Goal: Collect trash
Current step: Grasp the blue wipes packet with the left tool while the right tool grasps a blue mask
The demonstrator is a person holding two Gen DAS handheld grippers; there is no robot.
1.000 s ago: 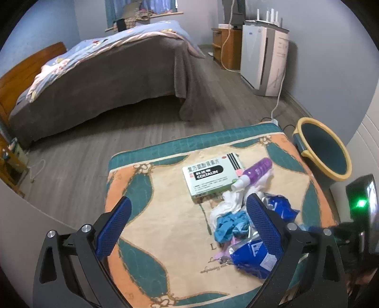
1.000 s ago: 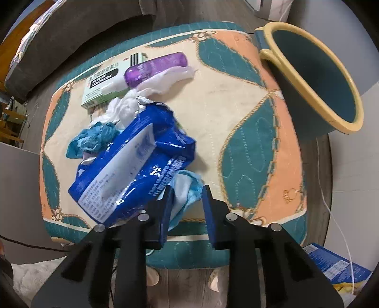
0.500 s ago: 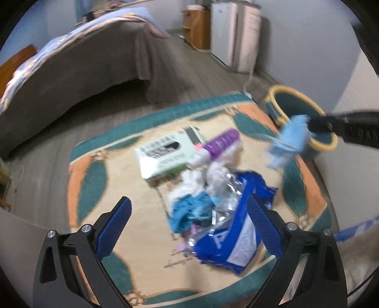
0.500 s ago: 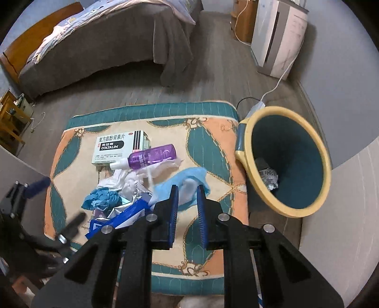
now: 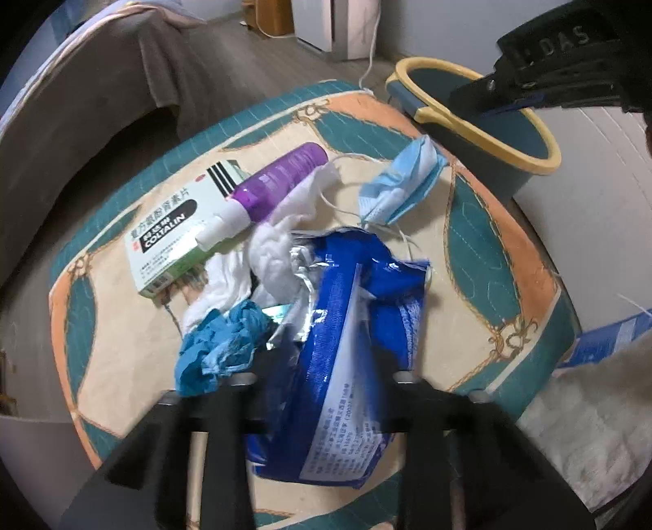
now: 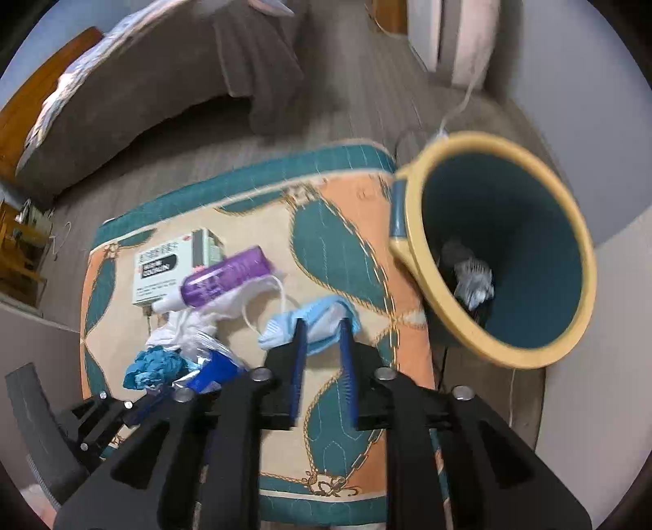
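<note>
A pile of trash lies on a patterned stool top (image 5: 481, 252): a blue foil wrapper (image 5: 346, 358), a crumpled blue paper (image 5: 220, 346), white tissues (image 5: 277, 261), a purple bottle (image 5: 281, 183) and a COLTALIN box (image 5: 171, 232). My left gripper (image 5: 326, 358) is shut on the blue foil wrapper. A light blue face mask (image 6: 313, 322) sits between my right gripper's (image 6: 322, 326) slightly parted fingers, beside the yellow-rimmed teal bin (image 6: 501, 350). In the left wrist view the mask (image 5: 403, 183) hangs free in the air under the right gripper.
The bin (image 5: 481, 134) stands on the floor at the stool's right and holds a crumpled grey wad (image 6: 472, 277). A bed (image 6: 142, 85) with a brown cover fills the far left. A white appliance (image 6: 452, 36) and cord stand by the far wall.
My left gripper moved down and closed on the blue foil wrapper. My right gripper carried the mask toward the bin and its fingers have parted, with the mask dropping below it.
</note>
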